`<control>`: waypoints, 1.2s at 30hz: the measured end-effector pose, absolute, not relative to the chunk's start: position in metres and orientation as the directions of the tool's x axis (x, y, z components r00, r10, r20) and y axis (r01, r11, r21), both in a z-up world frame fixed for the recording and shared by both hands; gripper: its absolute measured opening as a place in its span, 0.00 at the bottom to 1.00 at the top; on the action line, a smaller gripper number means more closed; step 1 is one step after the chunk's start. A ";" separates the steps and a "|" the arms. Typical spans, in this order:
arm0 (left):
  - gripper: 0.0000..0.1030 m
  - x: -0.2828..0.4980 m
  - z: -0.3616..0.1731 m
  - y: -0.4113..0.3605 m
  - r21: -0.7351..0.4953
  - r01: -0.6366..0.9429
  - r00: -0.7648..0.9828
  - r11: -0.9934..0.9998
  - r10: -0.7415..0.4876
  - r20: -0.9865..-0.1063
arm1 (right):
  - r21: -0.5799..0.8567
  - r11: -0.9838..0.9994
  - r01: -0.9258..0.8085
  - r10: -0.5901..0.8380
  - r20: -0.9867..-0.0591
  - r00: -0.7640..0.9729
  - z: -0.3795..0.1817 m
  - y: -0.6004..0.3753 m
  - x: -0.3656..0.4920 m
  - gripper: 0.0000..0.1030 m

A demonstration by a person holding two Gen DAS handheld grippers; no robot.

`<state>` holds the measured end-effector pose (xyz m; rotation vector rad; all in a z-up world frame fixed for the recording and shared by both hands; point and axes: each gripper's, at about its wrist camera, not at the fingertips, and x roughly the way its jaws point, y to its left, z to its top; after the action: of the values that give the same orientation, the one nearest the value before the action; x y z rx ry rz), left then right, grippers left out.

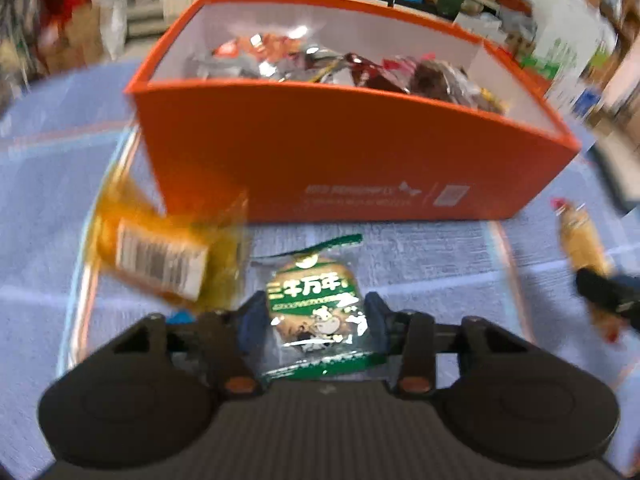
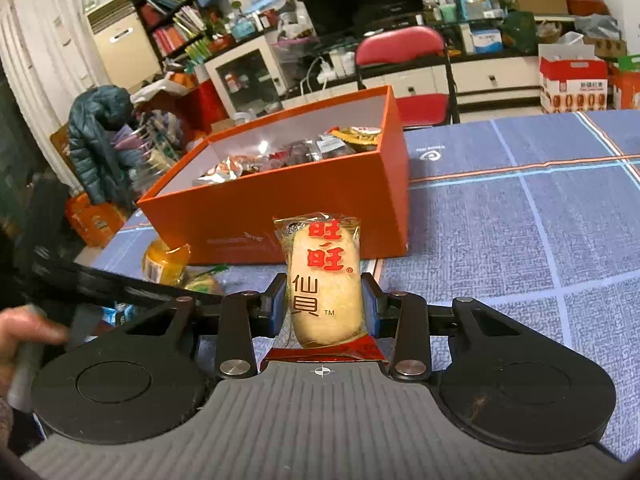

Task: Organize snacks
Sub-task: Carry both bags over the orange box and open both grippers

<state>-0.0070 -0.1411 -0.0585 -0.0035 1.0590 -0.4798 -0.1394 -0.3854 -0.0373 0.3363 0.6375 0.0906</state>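
While the orange cardboard box (image 2: 304,216) is already holding a heap of glossy foil packets, both grippers are still carrying snacks short of it. Right gripper (image 2: 325,304) is clamping a plump, cellophane-wrapped rice cracker (image 2: 325,280); left gripper (image 1: 316,320) is closing around a flat green beef-snack sachet (image 1: 316,312), though contact is unclear. A crinkly yellow packet (image 1: 160,256) is lying on the woven blue tablecloth (image 2: 520,240).

The left gripper (image 1: 316,316) has a green snack packet (image 1: 318,320) between its blue pads (image 1: 254,320), which sit against the packet's sides. An orange box (image 1: 352,160) heaped with wrapped snacks stands just beyond on the blue cloth (image 1: 440,256). A blurred yellow packet (image 1: 160,252) with a barcode lies left; at right, the other gripper (image 1: 608,292) holds a pale packet (image 1: 580,236).
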 end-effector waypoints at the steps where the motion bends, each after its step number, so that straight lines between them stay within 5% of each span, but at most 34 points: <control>1: 0.43 -0.010 -0.055 -0.130 -0.272 0.370 0.390 0.888 -0.414 -0.823 | 0.330 0.944 0.016 0.185 -0.570 0.801 -0.036 -0.384 -0.139 0.20; 8: 0.43 -0.038 -0.002 -0.089 -0.383 0.407 0.399 0.829 -0.538 -0.742 | 0.335 0.941 -0.041 0.224 -0.531 0.817 -0.009 -0.362 -0.148 0.19; 19: 0.44 0.055 0.071 -0.134 -0.337 0.470 0.521 0.816 -0.565 -0.640 | 0.172 0.980 -0.099 0.170 -0.465 0.869 0.065 -0.343 -0.029 0.20; 21: 0.47 0.073 0.065 -0.143 -0.301 0.481 0.530 0.823 -0.546 -0.649 | 0.161 0.981 -0.106 0.173 -0.495 0.852 0.058 -0.340 0.000 0.26; 23: 0.66 0.088 0.058 -0.150 -0.276 0.466 0.529 0.841 -0.515 -0.675 | 0.165 0.981 -0.100 0.173 -0.521 0.836 0.053 -0.339 0.019 0.28; 33: 0.76 0.032 0.058 -0.076 -0.241 0.463 0.599 0.853 -0.502 -0.624 | 0.201 0.962 -0.185 0.260 -0.464 0.847 0.061 -0.298 -0.049 0.65; 36: 0.77 0.007 0.035 -0.035 -0.259 0.402 0.593 0.878 -0.465 -0.657 | 0.285 0.932 -0.222 0.343 -0.504 0.793 0.034 -0.273 -0.074 0.66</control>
<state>0.0073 -0.0348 0.0352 -0.0866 0.7889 -0.5049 -0.0738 -0.2734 0.0339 0.2163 0.5812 0.3062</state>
